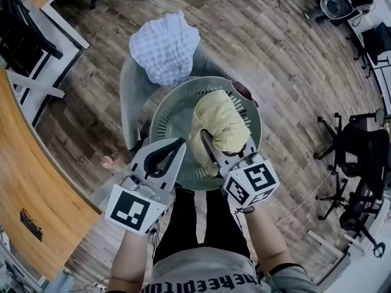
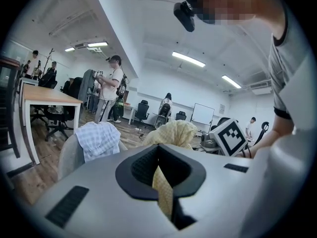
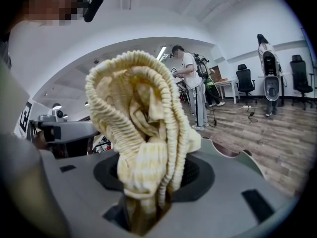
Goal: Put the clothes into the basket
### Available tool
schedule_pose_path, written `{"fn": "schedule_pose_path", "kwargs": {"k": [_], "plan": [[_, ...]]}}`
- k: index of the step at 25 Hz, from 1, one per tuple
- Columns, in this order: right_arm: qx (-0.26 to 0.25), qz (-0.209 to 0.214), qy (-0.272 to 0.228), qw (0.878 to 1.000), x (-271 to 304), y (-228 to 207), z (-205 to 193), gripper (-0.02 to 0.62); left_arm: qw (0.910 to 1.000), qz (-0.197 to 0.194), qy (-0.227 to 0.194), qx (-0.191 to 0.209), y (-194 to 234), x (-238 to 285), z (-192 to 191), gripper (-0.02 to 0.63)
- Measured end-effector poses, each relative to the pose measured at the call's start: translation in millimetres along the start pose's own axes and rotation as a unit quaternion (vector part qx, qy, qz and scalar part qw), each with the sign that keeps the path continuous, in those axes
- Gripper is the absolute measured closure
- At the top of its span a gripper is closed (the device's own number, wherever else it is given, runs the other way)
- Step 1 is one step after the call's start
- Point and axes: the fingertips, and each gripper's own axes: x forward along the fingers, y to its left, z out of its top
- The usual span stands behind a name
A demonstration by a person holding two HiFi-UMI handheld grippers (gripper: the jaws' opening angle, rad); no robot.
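A bunched yellow garment [image 1: 221, 122] hangs over the round grey basket [image 1: 165, 112] on the wooden floor. My right gripper [image 1: 204, 140] is shut on its thick gathered part [image 3: 143, 128], which fills the jaws [image 3: 148, 202]. My left gripper [image 1: 177, 144] is shut on a thin strip of the same yellow cloth [image 2: 162, 192], close beside the right one. A blue checked cloth [image 1: 165, 46] lies over the grey chair [image 1: 131, 90] just beyond the basket and shows in the left gripper view as well [image 2: 99, 139].
A curved wooden desk [image 1: 30, 182] runs along the left. Black office chairs [image 1: 357, 145] stand at the right, and white table legs [image 1: 36, 72] at the upper left. Several people [image 2: 111, 86] stand far back in the room.
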Motion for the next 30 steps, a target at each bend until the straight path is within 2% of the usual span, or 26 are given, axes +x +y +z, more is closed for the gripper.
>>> {"fn": "schedule_pose_path", "kwargs": {"k": [10, 18, 25, 30], "plan": [[-0.002, -0.002, 0.051, 0.999, 14, -7, -30, 0.354, 0.9999, 0.012, 0.001, -0.006, 14, 1, -9, 0.592], [-0.006, 0.011, 0.091, 0.996, 21, -2, -47, 0.333, 0.9997, 0.022, -0.002, -0.002, 25, -2, -10, 0.592], [-0.016, 0.006, 0.124, 0.992, 22, -1, -59, 0.290, 0.9997, 0.022, 0.006, -0.011, 24, -3, -12, 0.592], [-0.027, 0.012, 0.148, 0.989, 19, -1, -69, 0.284, 0.9998, 0.022, 0.001, -0.005, 22, -1, -13, 0.592]]}}
